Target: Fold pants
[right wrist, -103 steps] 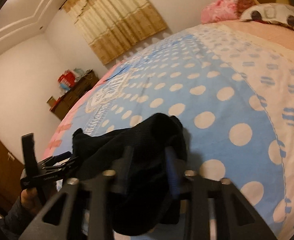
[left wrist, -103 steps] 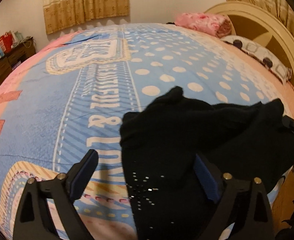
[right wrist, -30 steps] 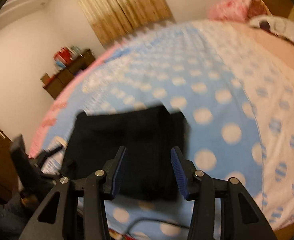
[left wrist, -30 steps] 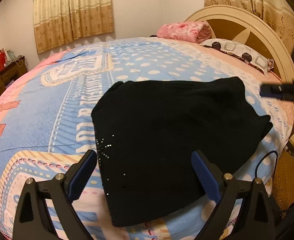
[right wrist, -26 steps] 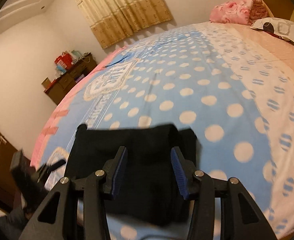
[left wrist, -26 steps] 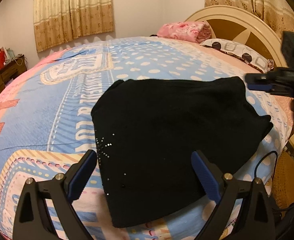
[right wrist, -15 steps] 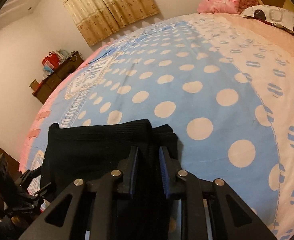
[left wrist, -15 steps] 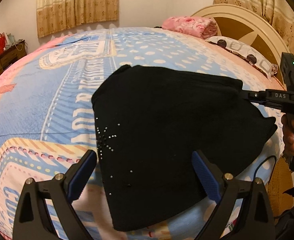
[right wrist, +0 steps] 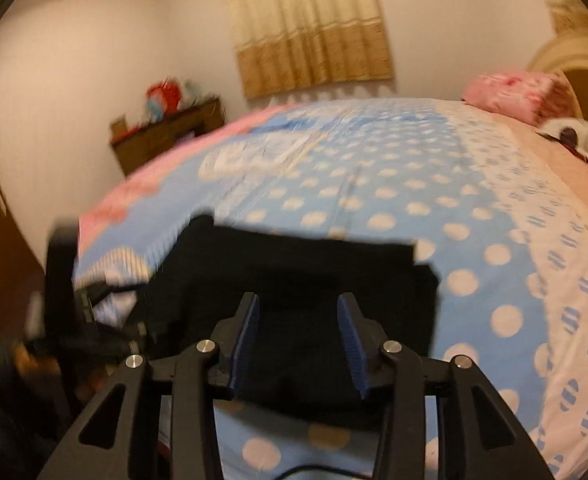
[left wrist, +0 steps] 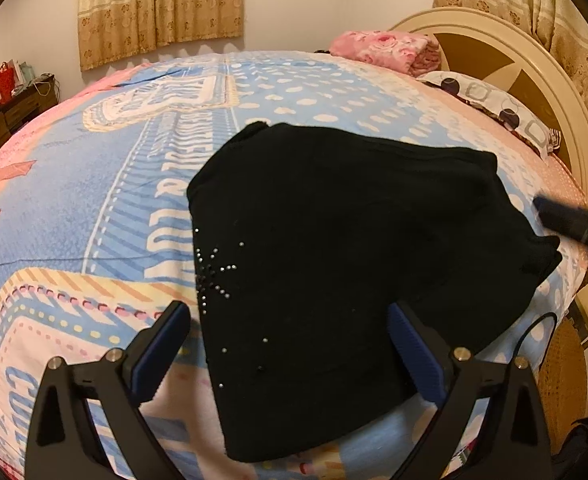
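A wide bed [left wrist: 93, 208] wears a blue polka-dot cover. A pink floral blanket [left wrist: 382, 50] and spotted pillow [left wrist: 490, 100] sit by the cream headboard [left wrist: 534, 68]. Beige curtains [left wrist: 157, 8] hang behind, beside a dark dresser [left wrist: 9, 116].

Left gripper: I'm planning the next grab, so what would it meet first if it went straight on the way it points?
Most likely the black pants, lying folded on the bedspread. The left gripper has its jaws open with the near part of the pants between them. Depth is hard to judge here.

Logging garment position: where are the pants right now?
The pants lie folded on the blanket near the bed's near edge, ahead of both open grippers, left and right.
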Demonstrator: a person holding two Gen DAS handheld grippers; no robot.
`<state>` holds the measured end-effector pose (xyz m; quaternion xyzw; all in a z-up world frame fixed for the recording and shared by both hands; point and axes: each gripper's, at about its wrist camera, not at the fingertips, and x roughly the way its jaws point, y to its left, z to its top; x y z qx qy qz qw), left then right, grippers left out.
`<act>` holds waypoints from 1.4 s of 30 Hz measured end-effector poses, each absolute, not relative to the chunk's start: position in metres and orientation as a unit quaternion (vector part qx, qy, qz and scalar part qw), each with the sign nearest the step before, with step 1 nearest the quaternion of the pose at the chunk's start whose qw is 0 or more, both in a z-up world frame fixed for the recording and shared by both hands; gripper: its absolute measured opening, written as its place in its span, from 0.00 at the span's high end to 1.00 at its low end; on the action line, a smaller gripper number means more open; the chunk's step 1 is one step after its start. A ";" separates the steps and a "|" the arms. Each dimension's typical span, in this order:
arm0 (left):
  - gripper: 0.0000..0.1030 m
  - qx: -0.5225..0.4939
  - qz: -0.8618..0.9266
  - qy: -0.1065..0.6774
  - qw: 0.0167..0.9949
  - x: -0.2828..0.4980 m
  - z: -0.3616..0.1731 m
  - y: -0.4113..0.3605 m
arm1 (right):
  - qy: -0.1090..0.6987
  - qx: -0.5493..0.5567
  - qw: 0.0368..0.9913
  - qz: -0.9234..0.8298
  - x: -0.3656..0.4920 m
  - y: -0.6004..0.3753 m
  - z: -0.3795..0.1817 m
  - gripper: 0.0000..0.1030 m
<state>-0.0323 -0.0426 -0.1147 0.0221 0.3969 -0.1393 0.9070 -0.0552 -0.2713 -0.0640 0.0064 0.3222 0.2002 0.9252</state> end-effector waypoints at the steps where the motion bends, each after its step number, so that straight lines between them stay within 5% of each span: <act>1: 0.02 0.023 -0.139 0.396 0.907 -0.032 -0.115 -0.042 | 0.337 0.000 0.921 0.197 -0.055 -0.269 -0.075 0.59; 7: 0.01 0.032 -0.140 0.395 0.907 -0.033 -0.116 -0.044 | 0.371 0.043 0.908 0.189 -0.048 -0.294 -0.109 0.59; 19: 0.00 0.019 -0.118 0.385 0.915 -0.027 -0.110 -0.028 | 0.331 0.087 0.928 0.147 -0.054 -0.333 -0.080 0.52; 30: 0.00 0.045 -0.117 0.371 0.920 -0.036 -0.109 -0.043 | 0.374 -0.002 0.922 0.097 0.004 -0.301 -0.090 0.50; 34: 0.00 0.062 -0.116 0.355 0.926 -0.038 -0.103 -0.047 | 0.377 0.046 0.920 0.093 0.005 -0.326 -0.105 0.31; 42: 0.00 0.011 -0.088 0.369 0.925 -0.022 -0.097 -0.019 | 0.376 0.120 0.912 0.116 -0.005 -0.346 -0.102 0.31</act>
